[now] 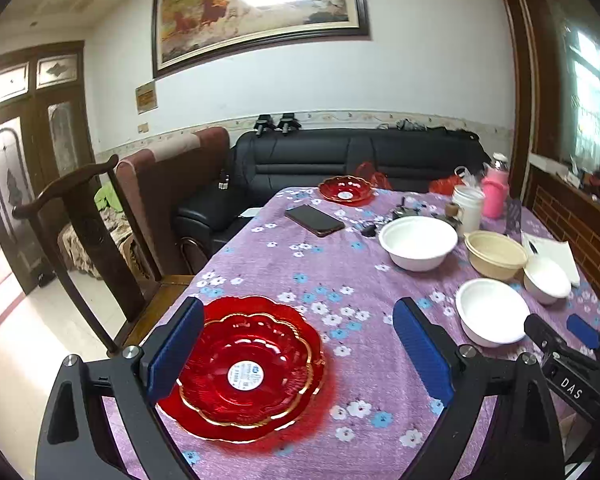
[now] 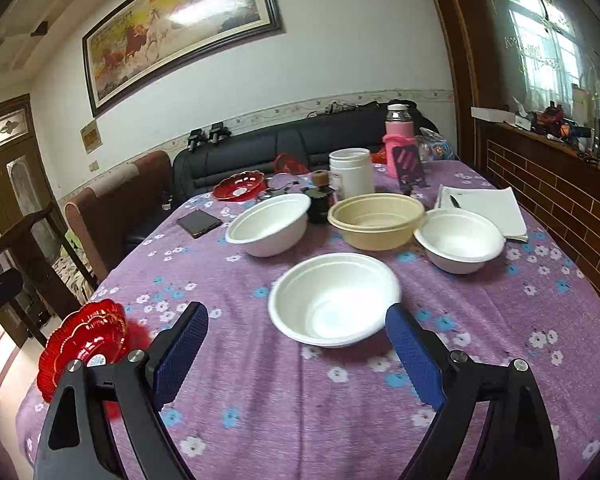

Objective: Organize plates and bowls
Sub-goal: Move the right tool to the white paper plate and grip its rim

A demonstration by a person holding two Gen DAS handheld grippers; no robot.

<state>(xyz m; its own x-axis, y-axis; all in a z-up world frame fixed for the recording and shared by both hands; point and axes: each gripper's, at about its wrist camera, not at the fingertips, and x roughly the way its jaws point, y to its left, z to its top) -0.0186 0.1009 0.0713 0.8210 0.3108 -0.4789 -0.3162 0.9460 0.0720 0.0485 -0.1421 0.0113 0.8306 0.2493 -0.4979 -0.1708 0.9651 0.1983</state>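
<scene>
1. Left claw (image 1: pixel 298 354) gapes released, empty, over stacked red scalloped glass plates (image 1: pixel 248 368) at the worktop (image 1: pixel 340 264) edge; a nudge could tip them off.
2. Right claw (image 2: pixel 296 356) likewise released before the white foam bowl (image 2: pixel 334 298); squeezing may crush it.

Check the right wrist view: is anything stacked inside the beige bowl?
No, the beige bowl sits empty between two white bowls.
</scene>
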